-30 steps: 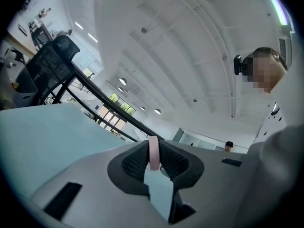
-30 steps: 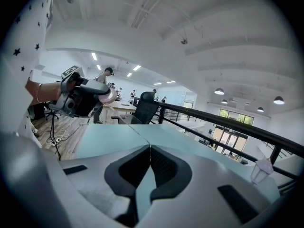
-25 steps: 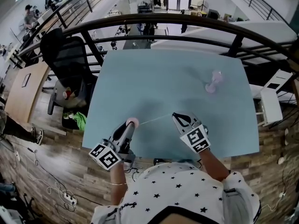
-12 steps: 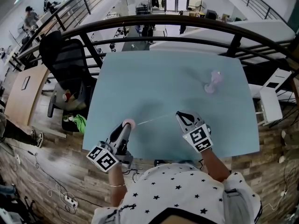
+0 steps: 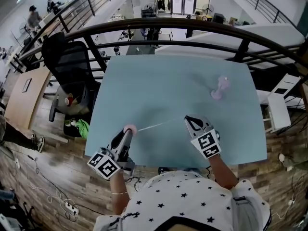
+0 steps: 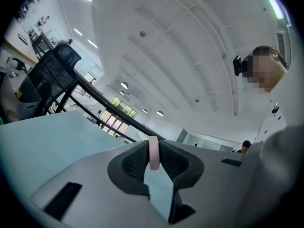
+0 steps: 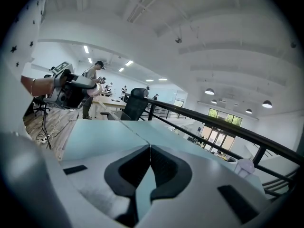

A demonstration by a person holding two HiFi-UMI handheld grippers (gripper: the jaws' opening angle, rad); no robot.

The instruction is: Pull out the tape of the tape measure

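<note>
the pink tape measure (image 6: 154, 152) is pinched edge-on between the left gripper (image 5: 126, 134) pads, at the near left part of the light blue table (image 5: 168, 76). its thin white tape (image 5: 156, 124) runs in a straight line across to the right gripper (image 5: 189, 121), whose jaws are pressed together on the tape's end. further back on the table, well off to the right, there's a small pale pink object (image 5: 219, 86). a dark railing (image 5: 192, 23) curves past the far edge, and a black office chair (image 5: 72, 64) sits beside the table's left side.
</note>
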